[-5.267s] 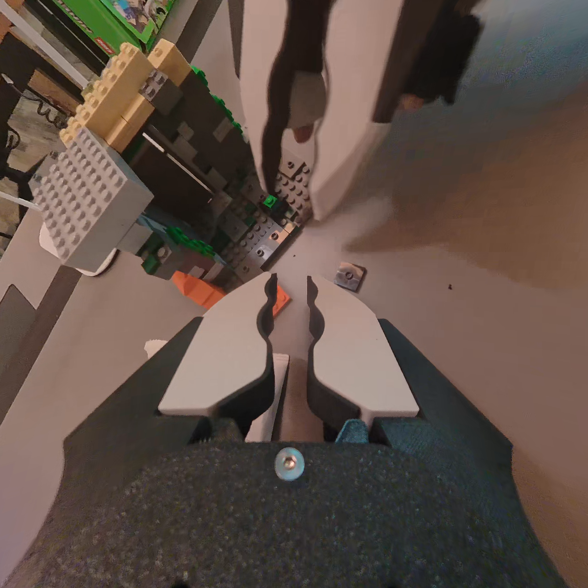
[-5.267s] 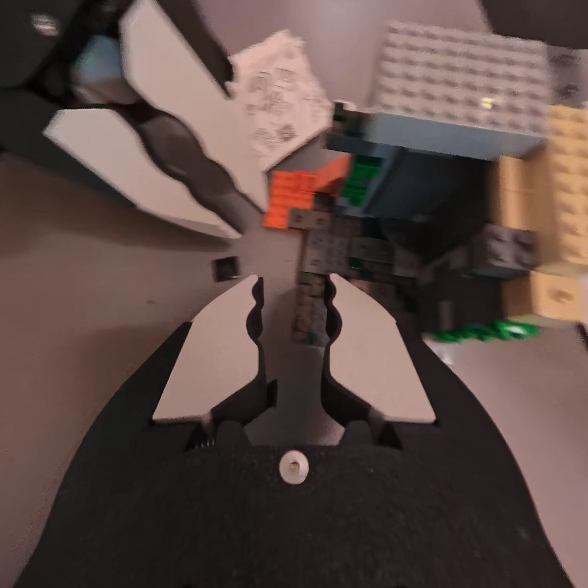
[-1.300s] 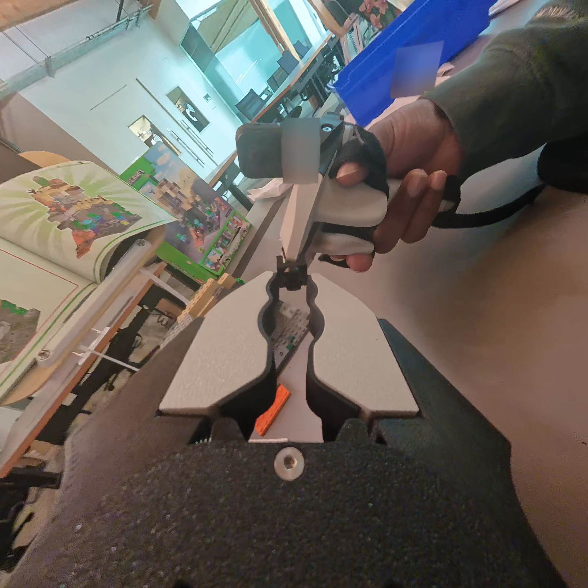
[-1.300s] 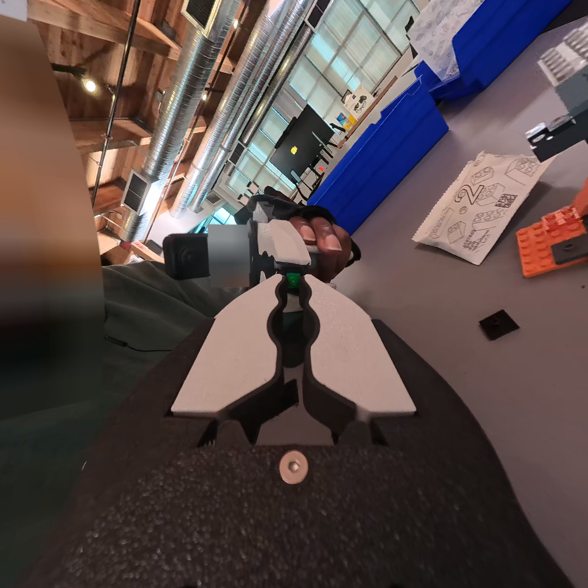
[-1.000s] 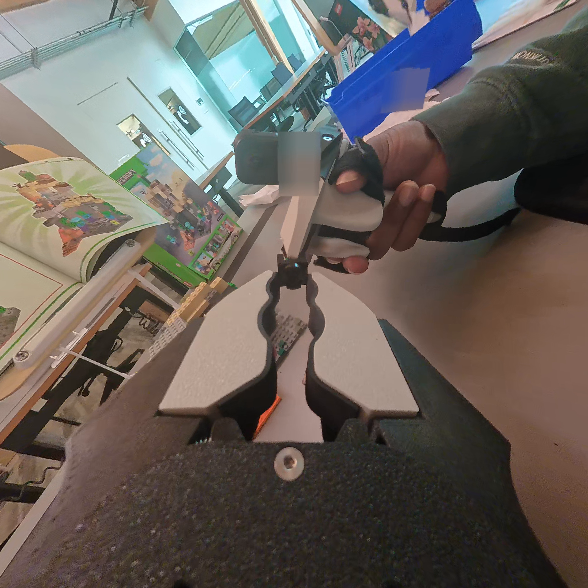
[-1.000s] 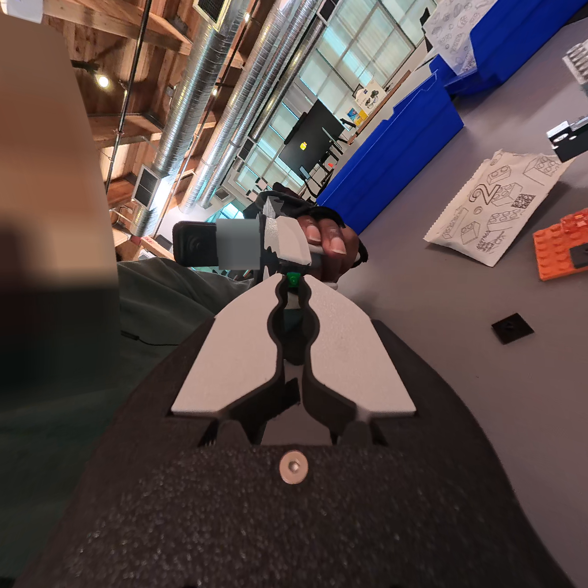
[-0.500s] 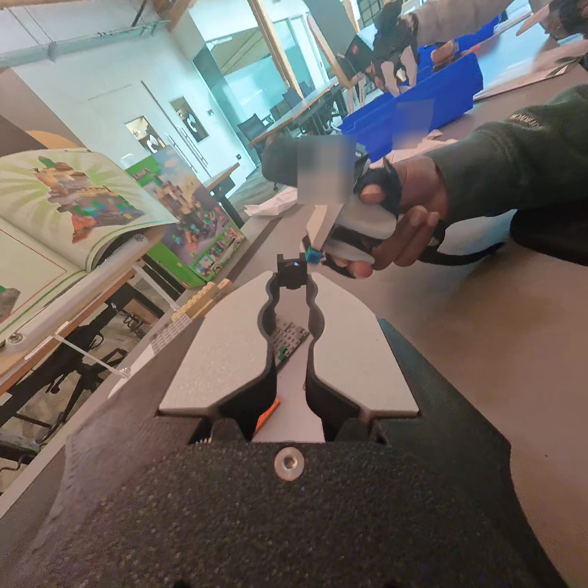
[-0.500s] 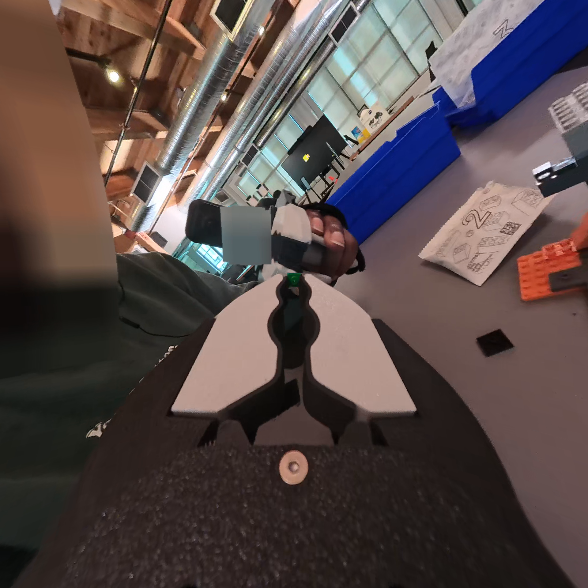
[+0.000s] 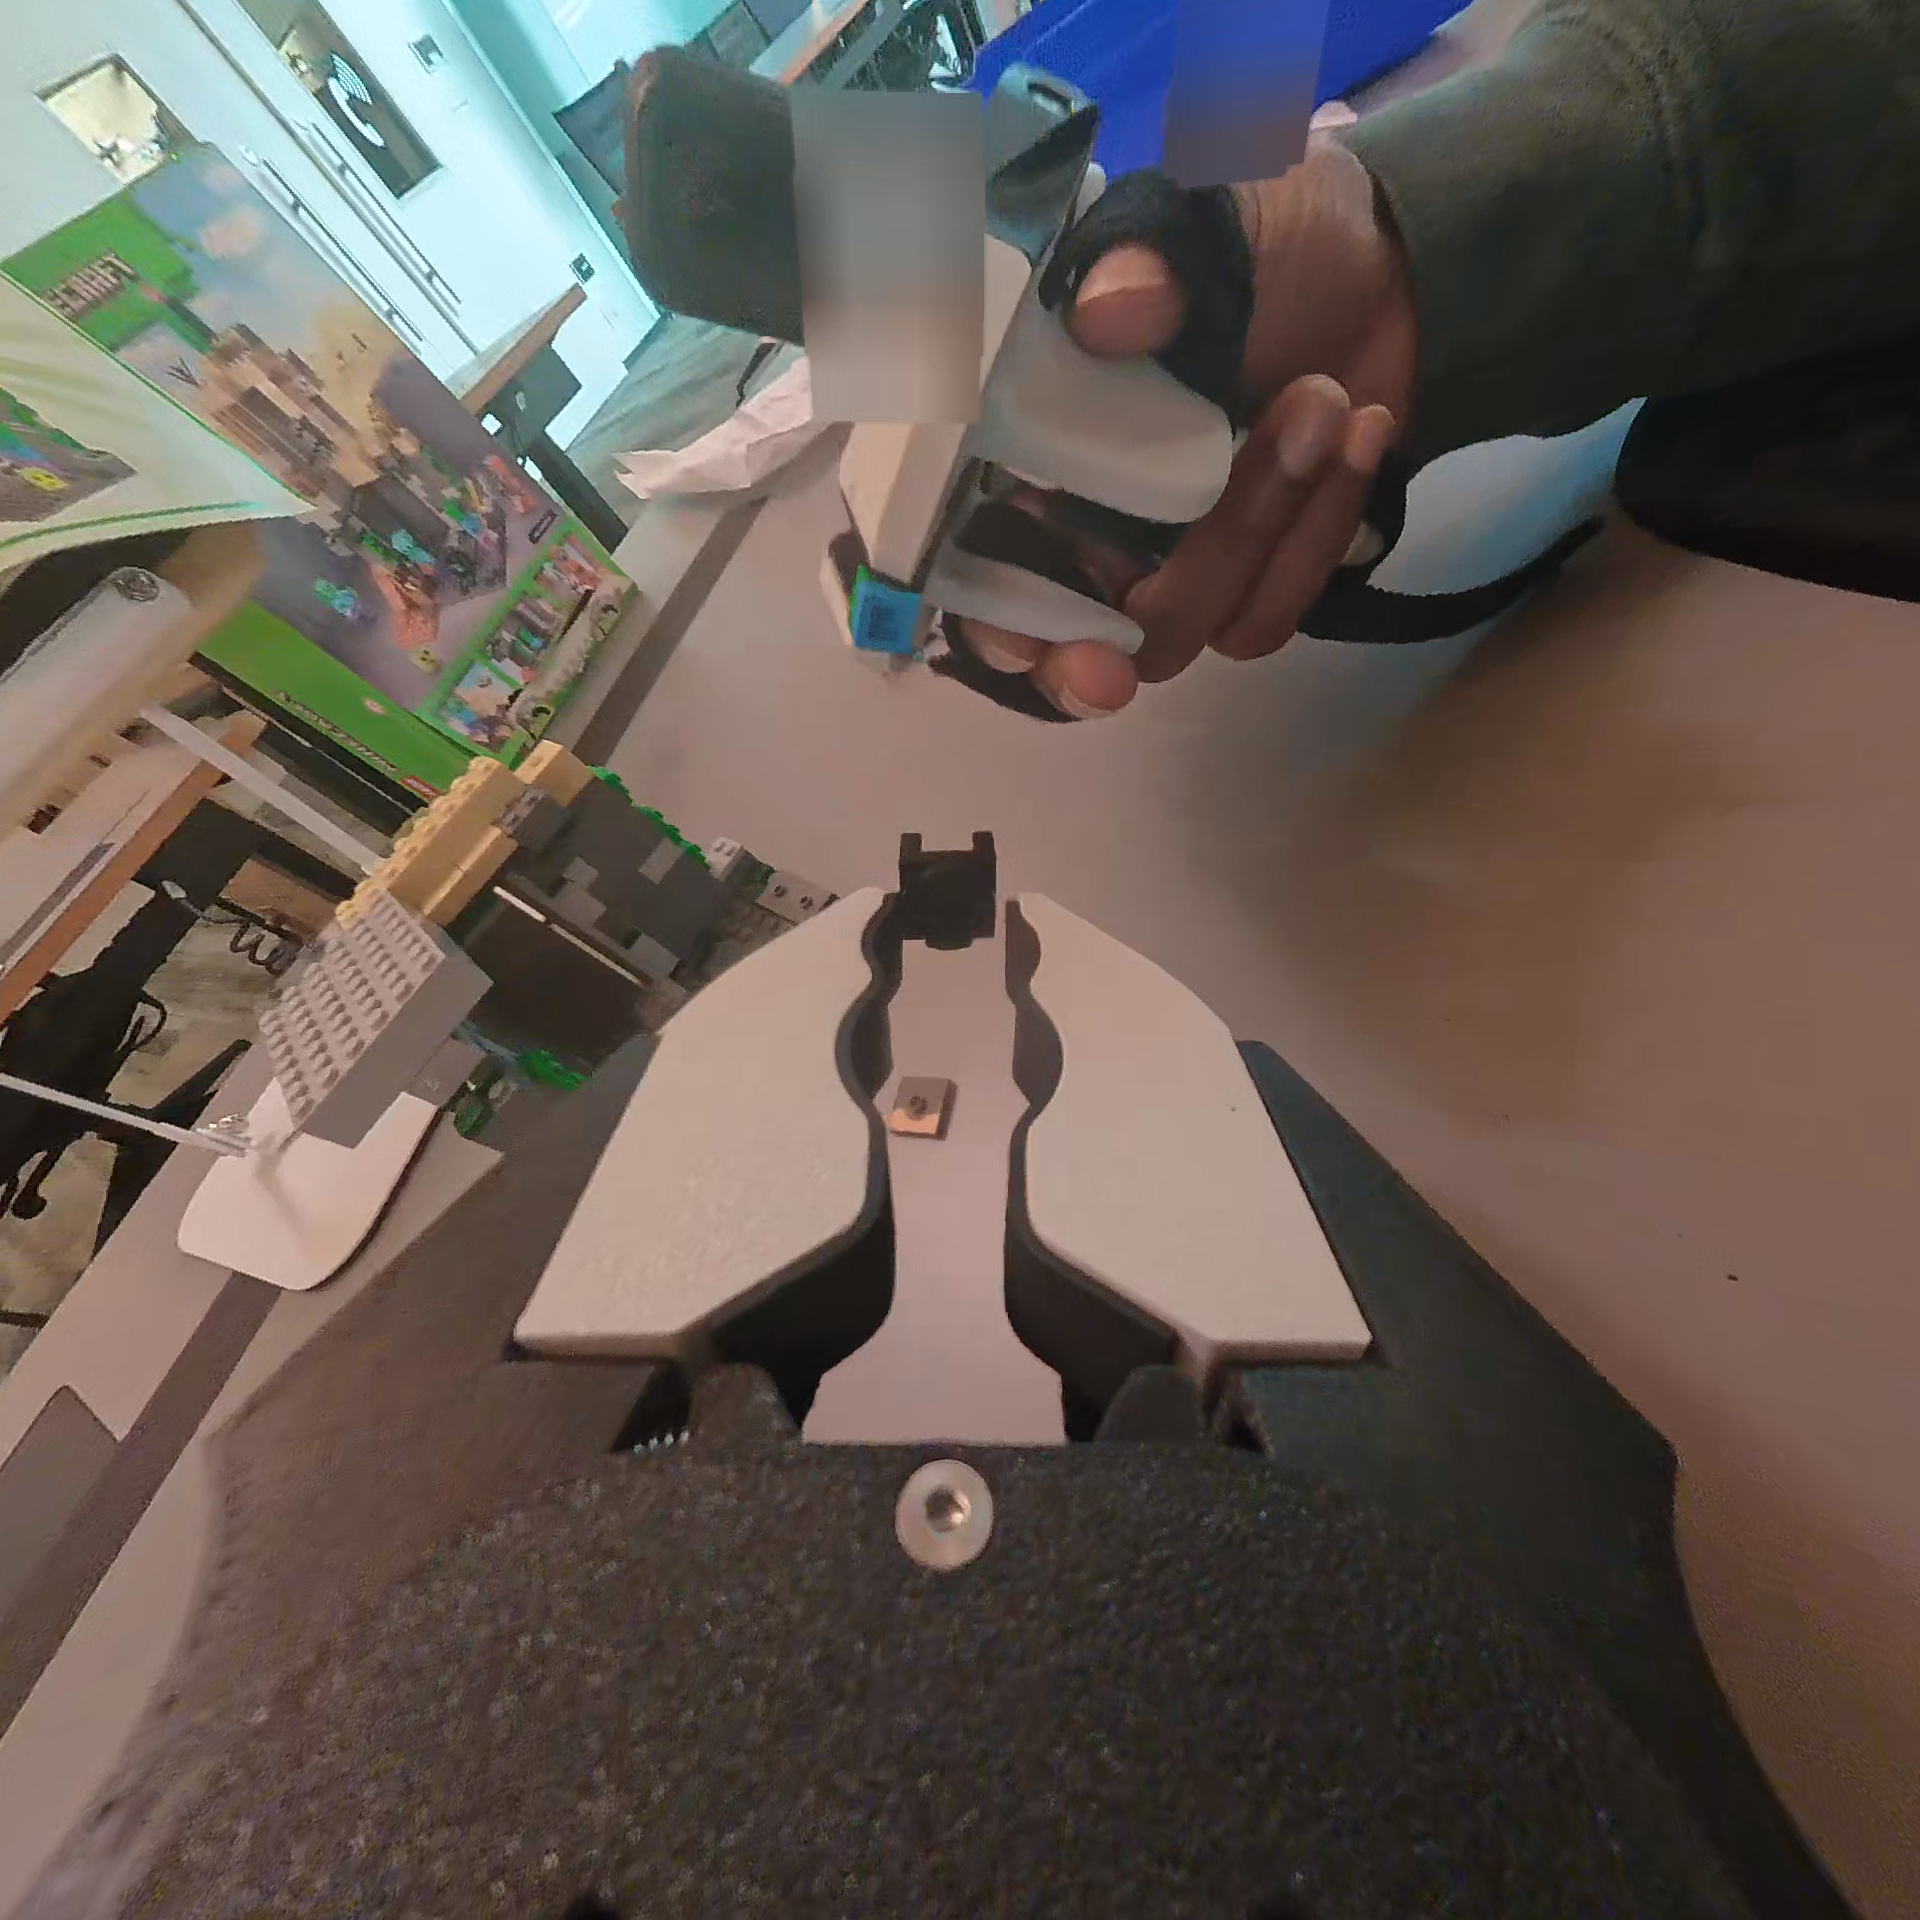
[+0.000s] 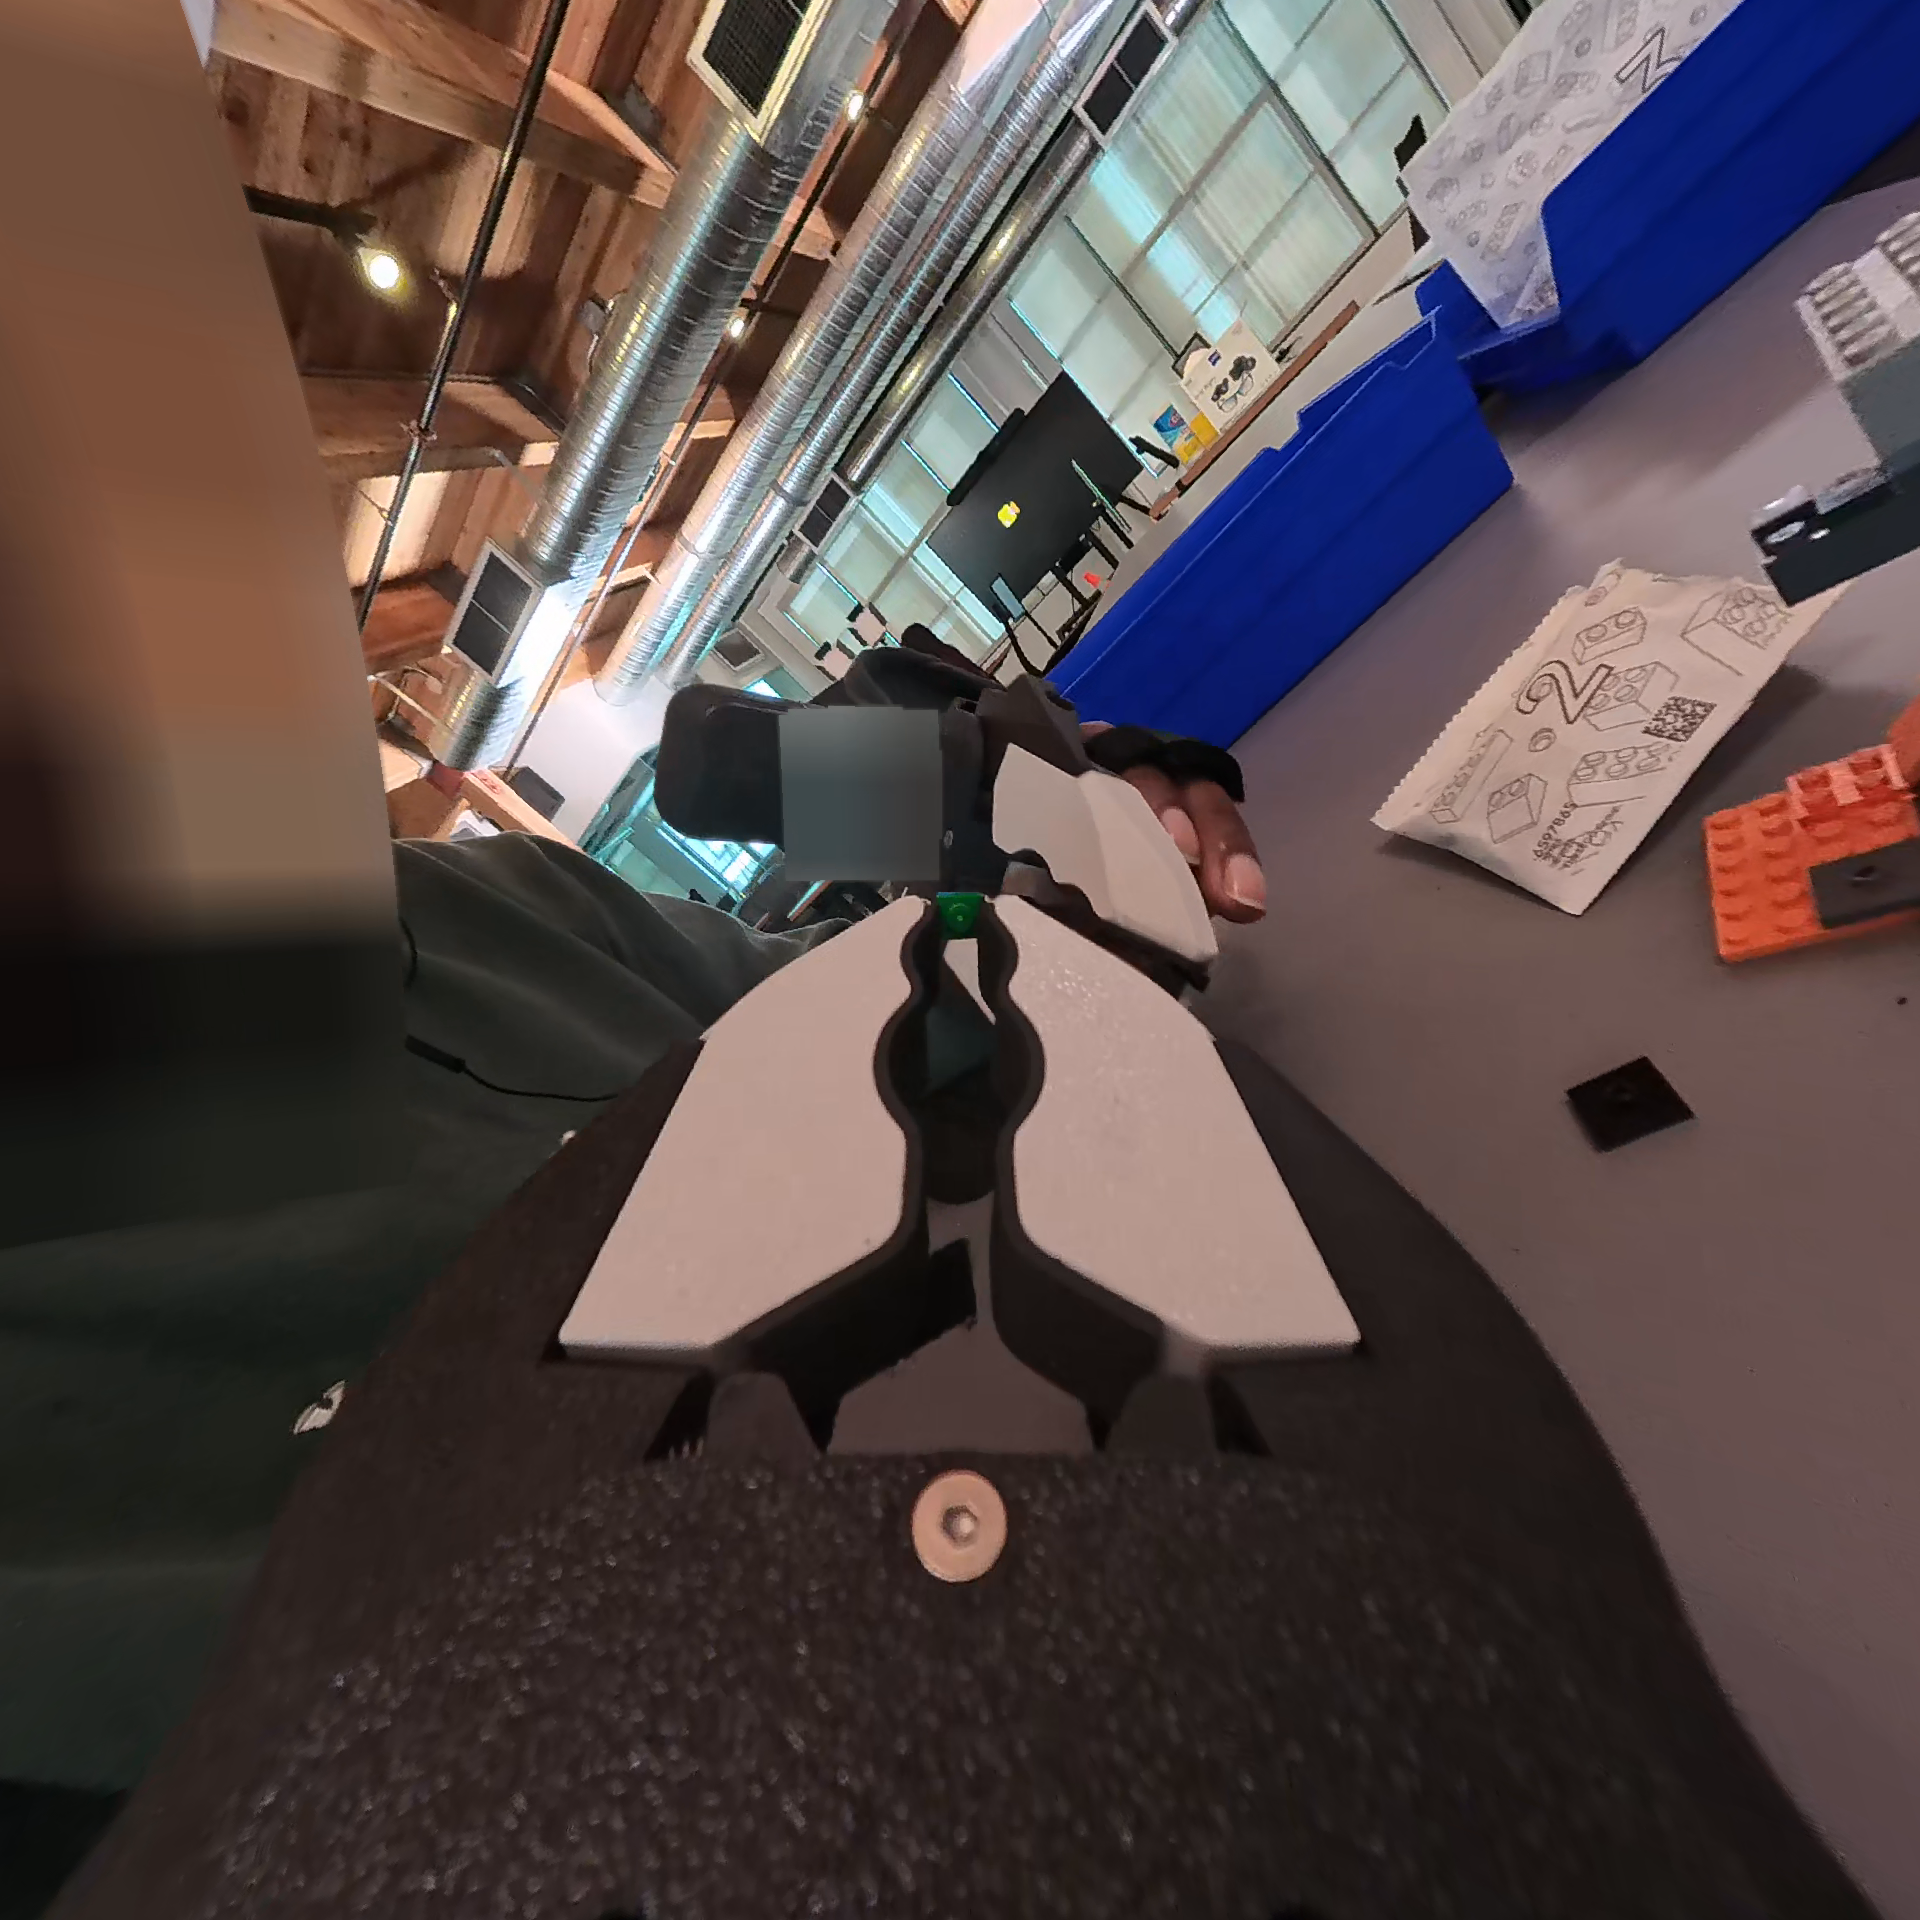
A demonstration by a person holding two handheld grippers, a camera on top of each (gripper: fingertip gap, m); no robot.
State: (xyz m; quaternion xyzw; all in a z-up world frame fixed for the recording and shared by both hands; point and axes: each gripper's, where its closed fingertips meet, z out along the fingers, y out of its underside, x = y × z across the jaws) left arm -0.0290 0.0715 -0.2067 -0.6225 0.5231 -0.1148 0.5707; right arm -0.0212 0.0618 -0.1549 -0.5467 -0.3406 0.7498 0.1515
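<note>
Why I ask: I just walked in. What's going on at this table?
A person works two handheld grippers over a grey table. The right gripper has its jaws pinched on a small green piece. A small black piece sits at the tips of the left gripper, with a sliver of gap on one side. A half-built brick model stands nearby.
</note>
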